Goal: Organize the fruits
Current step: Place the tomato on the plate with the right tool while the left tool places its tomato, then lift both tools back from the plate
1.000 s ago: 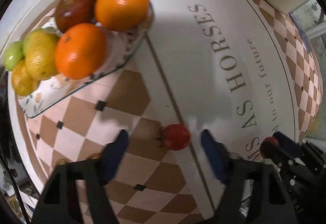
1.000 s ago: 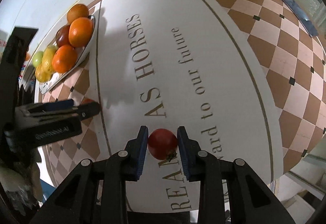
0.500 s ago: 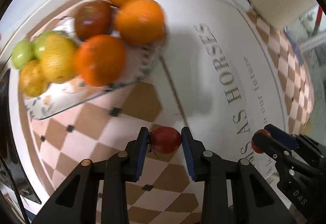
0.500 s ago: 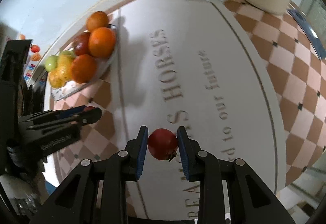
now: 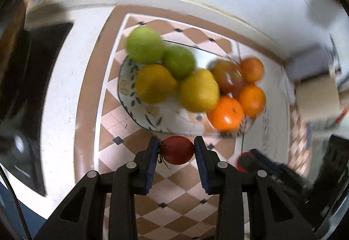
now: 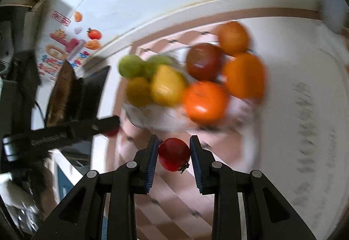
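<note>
A small red tomato (image 5: 177, 150) is clamped between the blue pads of the left gripper (image 5: 176, 153), the jaws closed onto it with the stem end against the left pad; a second red tomato (image 6: 173, 154) is pinched likewise in the right gripper (image 6: 173, 156), stem pointing down and toward the camera; both fruits are carried clear of the bench (image 5: 65, 91), just short of the near rim of the patterned dish (image 5: 128, 87).

The dish is noted as nearly full: two green fruits (image 5: 145, 44), two yellow pear-like fruits (image 5: 154, 84), a dark red apple (image 5: 228, 76) and three oranges (image 5: 226, 112) are heaped touching one another; only a small bare patch is seen at the near edge.

Risks judged from here:
- both views are blurred, so a fast approach is inferred; a tomato could be knocked against the rim or the oranges, and the pile could be set rolling off the dish;
- a tomato released on the heap, not the bare patch, would probably roll out onto the bench;
- the skin is soft; split or bruised fruit is likely if the pinch is tightened;
- the two grippers are close together, the right one visible at the lower right of the left view; a collision is possible if both are brought to the same gap at once; placement one at a time is advised.
</note>
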### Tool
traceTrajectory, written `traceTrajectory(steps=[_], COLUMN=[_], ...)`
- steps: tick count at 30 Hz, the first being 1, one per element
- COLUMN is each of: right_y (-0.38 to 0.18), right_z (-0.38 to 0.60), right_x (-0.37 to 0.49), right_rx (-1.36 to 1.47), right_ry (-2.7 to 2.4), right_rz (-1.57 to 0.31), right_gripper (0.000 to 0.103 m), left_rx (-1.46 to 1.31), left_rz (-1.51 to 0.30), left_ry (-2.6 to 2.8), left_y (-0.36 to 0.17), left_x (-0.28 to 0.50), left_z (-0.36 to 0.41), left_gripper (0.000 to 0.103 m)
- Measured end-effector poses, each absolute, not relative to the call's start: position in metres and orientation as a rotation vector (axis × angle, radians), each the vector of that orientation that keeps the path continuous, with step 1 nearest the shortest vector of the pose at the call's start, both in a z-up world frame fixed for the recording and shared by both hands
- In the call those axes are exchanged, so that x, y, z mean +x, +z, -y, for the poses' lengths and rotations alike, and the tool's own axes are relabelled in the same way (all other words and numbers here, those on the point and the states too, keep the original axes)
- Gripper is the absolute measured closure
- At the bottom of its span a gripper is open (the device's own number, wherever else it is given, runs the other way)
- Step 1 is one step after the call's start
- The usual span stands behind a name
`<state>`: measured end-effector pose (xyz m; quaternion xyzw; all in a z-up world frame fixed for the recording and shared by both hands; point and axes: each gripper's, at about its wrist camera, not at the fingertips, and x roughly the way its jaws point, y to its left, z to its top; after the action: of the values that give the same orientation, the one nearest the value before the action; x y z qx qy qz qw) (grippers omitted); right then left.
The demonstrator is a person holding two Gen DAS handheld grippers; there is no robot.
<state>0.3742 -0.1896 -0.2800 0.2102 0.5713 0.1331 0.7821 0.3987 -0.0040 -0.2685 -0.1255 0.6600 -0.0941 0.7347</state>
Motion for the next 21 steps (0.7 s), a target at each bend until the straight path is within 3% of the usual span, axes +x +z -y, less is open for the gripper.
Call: traceTrajectory(steps=[6, 12, 16, 21], right_y=[-0.31, -0.327, -0.326, -0.309], right_z=[0.163, 0.152, 0.152, 0.156], right_x=[0.412, 0.42, 0.422, 0.412], right_rx=[0.478, 0.459, 0.455, 0.428], right_ry=[0.336, 0.323, 0.288, 0.257], right_rz=[-1.28, -1.31, -1.316, -1.3], right_gripper=[0.071, 0.069, 0.041, 0.034], left_rx=[-0.528, -0.542, -0.468, -0.443], left_rz=[-1.549, -1.585, -1.634, -1.629], left_ry=[-0.185, -0.162, -0.155, -0.149], left_y=[-0.307, -0.325, -0.332, -0.331], left_x=[0.42, 0.429, 0.433, 0.433], left_z=[-0.023, -0.025, -0.018, -0.015], left_gripper=[0.072, 0.072, 0.071, 0.066])
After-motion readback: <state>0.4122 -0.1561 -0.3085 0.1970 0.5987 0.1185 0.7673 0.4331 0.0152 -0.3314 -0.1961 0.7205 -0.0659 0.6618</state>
